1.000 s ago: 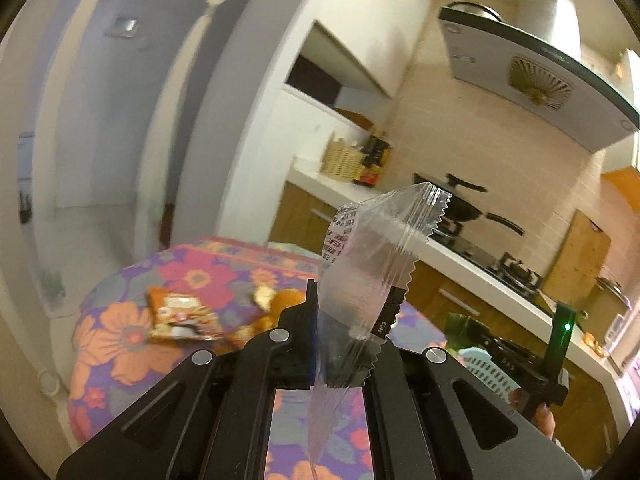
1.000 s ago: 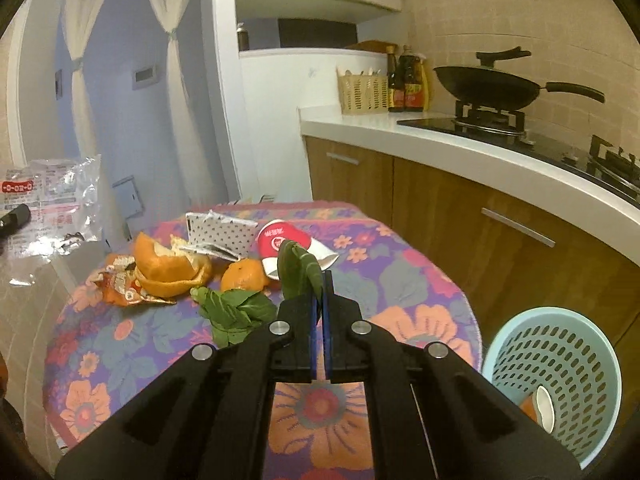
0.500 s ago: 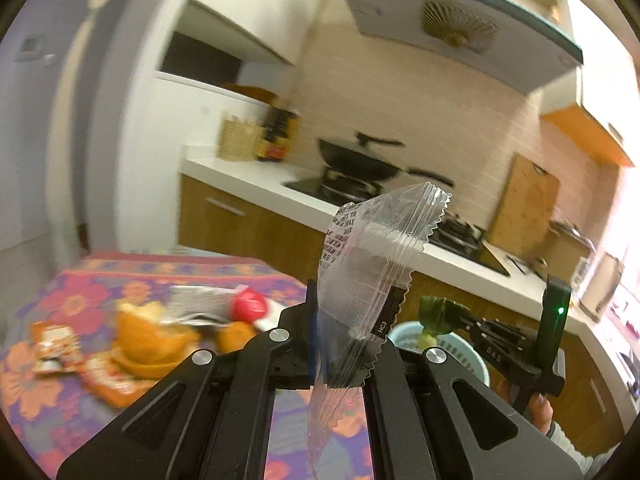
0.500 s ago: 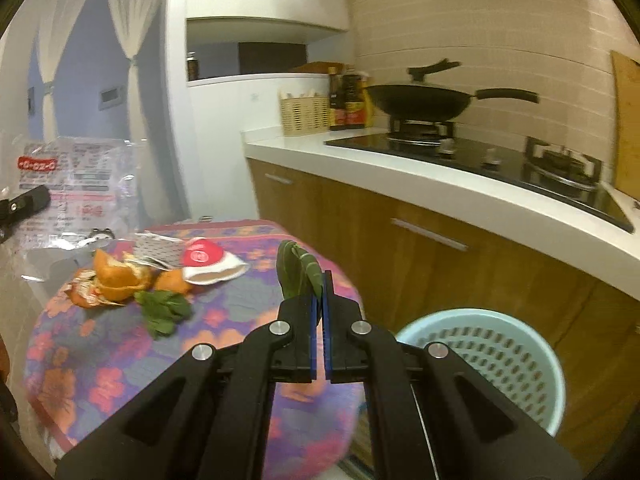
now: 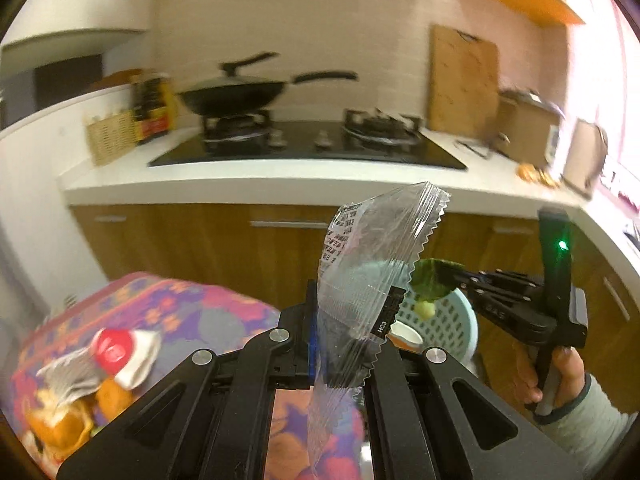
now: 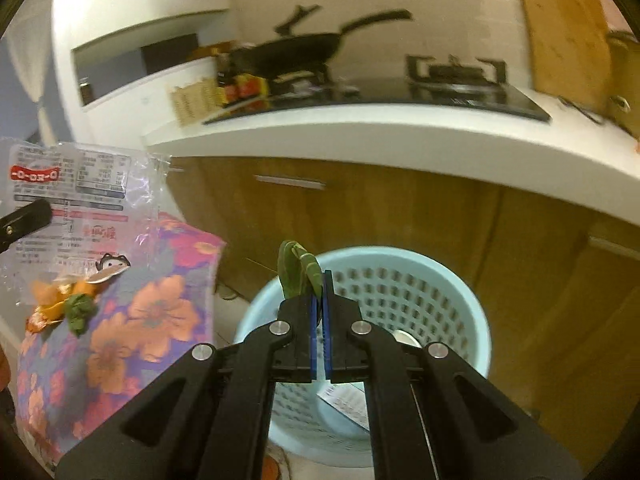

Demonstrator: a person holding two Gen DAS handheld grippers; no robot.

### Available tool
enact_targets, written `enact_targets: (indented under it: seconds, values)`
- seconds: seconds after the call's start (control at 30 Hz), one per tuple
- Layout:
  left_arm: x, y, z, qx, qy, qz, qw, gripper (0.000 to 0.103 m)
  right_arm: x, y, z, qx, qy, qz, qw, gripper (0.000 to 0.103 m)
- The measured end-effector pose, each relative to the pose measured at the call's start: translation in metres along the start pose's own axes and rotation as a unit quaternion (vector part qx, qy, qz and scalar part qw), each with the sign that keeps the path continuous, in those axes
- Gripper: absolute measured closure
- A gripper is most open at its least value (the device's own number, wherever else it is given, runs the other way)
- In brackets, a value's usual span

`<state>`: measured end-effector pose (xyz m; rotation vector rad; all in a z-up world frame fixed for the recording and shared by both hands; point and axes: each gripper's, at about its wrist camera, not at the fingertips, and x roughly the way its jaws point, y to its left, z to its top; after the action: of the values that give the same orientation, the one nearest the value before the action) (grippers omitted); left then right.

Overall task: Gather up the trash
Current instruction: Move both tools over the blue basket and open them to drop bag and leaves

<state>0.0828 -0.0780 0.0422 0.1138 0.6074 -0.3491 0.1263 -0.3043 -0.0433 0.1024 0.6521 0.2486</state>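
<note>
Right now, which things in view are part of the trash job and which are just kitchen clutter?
Job:
- clear wrapper, held in left gripper
- green leaf, held in right gripper
- blue bin
- orange peel, red-and-white cup and paper scraps on the flowered table

Lying about:
- wok
- cutting board
- wicker basket
- sauce bottles

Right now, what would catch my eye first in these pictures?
Probably the clear wrapper pinched in the left tool, standing right in front of its camera. Next, the green leaf clamped in the right tool, held above the pale blue basket on the floor by the cabinets. To the left, peels lie on the flowered tablecloth.
</note>
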Motion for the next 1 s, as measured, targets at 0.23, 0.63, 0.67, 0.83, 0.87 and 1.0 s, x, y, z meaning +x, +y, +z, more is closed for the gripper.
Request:
enact_targets:
  seconds: [0.23, 0.63, 0.67, 0.83, 0.87, 1.0]
  values:
    - [0.075, -0.034, 0.003, 0.032, 0.109, -0.003, 0.9935, 0.103, 0.036, -0.029, -0.010, 0.026, 0.080, -0.002, 0.996, 0.102]
    - [0.147, -0.041, -0.011, 0.008, 0.196, -0.017, 0.9804, 0.099, 0.073, -0.048, -0.026, 0.043, 0.144, 0.000, 0.989, 0.102]
    - [0.148, -0.042, -0.012, 0.013, 0.199, -0.007, 0.9799, 0.092, 0.073, -0.048, -0.026, 0.044, 0.147, 0.001, 0.988, 0.101]
    - [0.142, -0.046, -0.009, 0.017, 0.187, -0.005, 0.9821, 0.073, 0.075, -0.051, -0.027, 0.049, 0.154, 0.001, 0.987, 0.097]
    - [0.140, -0.045, -0.009, 0.015, 0.186, -0.007, 0.9825, 0.072, 0.076, -0.051, -0.027, 0.050, 0.155, 0.003, 0.987, 0.093]
    - [0.134, -0.041, -0.009, 0.012, 0.181, -0.004, 0.9835, 0.069, 0.073, -0.050, -0.026, 0.051, 0.150, 0.005, 0.987, 0.080]
